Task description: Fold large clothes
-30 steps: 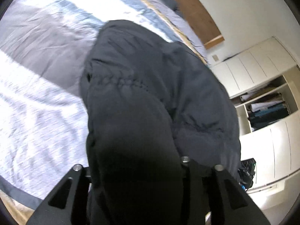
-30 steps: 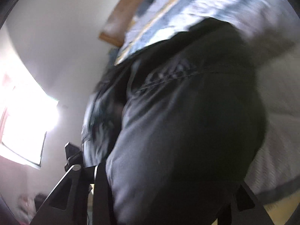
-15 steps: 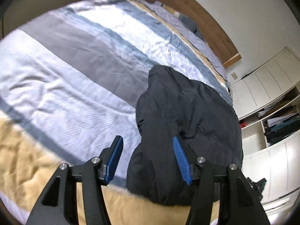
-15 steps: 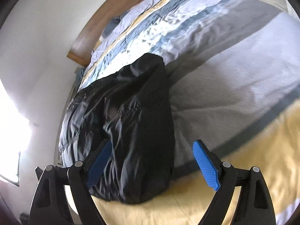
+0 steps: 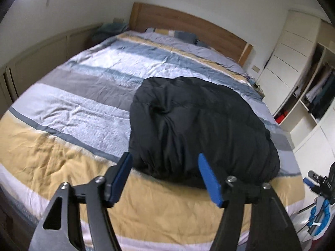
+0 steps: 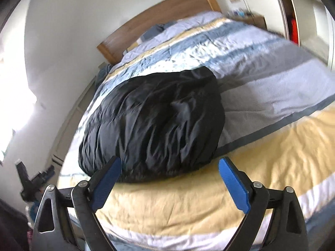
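Your left gripper (image 5: pixel 165 176) hangs above the foot end of the bed (image 5: pixel 62 159). Its two blue pads (image 5: pixel 207 179) stand apart and are opening wider. Nothing is between them and nothing touches them.

Your right gripper (image 6: pixel 169 183) also hangs above the foot end of the bed (image 6: pixel 272 146). Its blue pads (image 6: pixel 234 185) are far apart and opening too. They hold nothing.

The big black jacket (image 5: pixel 199 121) lies on the bed in a puffy, wrinkled heap. It sits on the striped blanket (image 5: pixel 83 87), on the grey and blue stripes, with its near edge reaching the yellow stripe. In the left view it is on the right half of the bed, close to that side edge. In the right view the same jacket (image 6: pixel 155 123) is on the left half, just past your pads.

The wooden headboard (image 5: pixel 188 25) stands at the far end, with pillows (image 5: pixel 173 34) in front of it. White cupboards (image 5: pixel 293 48) with open shelves stand by the wall on the right of the left view.
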{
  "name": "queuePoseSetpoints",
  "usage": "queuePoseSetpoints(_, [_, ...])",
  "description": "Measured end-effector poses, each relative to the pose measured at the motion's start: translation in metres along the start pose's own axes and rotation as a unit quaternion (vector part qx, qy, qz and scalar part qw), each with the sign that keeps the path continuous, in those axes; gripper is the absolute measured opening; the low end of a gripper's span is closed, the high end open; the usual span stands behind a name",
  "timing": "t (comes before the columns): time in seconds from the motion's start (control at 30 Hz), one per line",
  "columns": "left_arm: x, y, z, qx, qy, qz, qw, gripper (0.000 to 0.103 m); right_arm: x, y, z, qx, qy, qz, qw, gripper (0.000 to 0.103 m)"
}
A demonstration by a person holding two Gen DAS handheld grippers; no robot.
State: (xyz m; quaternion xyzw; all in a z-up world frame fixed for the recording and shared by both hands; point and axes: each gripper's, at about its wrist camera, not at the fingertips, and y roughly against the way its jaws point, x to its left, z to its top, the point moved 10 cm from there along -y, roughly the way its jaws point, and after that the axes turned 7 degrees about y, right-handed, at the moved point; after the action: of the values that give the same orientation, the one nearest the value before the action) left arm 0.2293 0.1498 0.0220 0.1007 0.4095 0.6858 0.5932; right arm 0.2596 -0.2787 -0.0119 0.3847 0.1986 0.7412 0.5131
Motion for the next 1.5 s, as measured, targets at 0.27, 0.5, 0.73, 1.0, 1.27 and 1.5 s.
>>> queuePoseSetpoints(0.27, [-0.060, 0.070, -0.047, -0.063, -0.083, 0.030, 0.9941, 0.071, 0.065, 0.045, -0.043, -0.039, 0.087, -0.050, 0.994, 0.103])
queuePoseSetpoints(0.5, [-0.096, 0.124, -0.064, -0.117, -0.106, 0.048, 0.9863, 0.071, 0.094, 0.074, -0.056, -0.075, 0.113, -0.060, 0.989, 0.103])
queuePoseSetpoints(0.73, [-0.110, 0.155, -0.074, -0.155, -0.110, 0.078, 0.9786, 0.071, 0.110, 0.095, -0.070, -0.097, 0.136, -0.072, 0.983, 0.103])
queuePoseSetpoints(1.0, [-0.114, 0.164, -0.070, -0.186, -0.124, 0.107, 0.9687, 0.071, 0.127, 0.104, -0.075, -0.117, 0.161, -0.090, 0.976, 0.103])
queuePoseSetpoints(1.27, [-0.119, 0.159, -0.073, -0.186, -0.133, 0.091, 0.9692, 0.071, 0.137, 0.103, -0.072, -0.130, 0.167, -0.091, 0.973, 0.103])
queuePoseSetpoints(1.5, [-0.120, 0.151, -0.073, -0.182, -0.138, 0.084, 0.9700, 0.071, 0.140, 0.094, -0.071, -0.124, 0.170, -0.094, 0.973, 0.103])
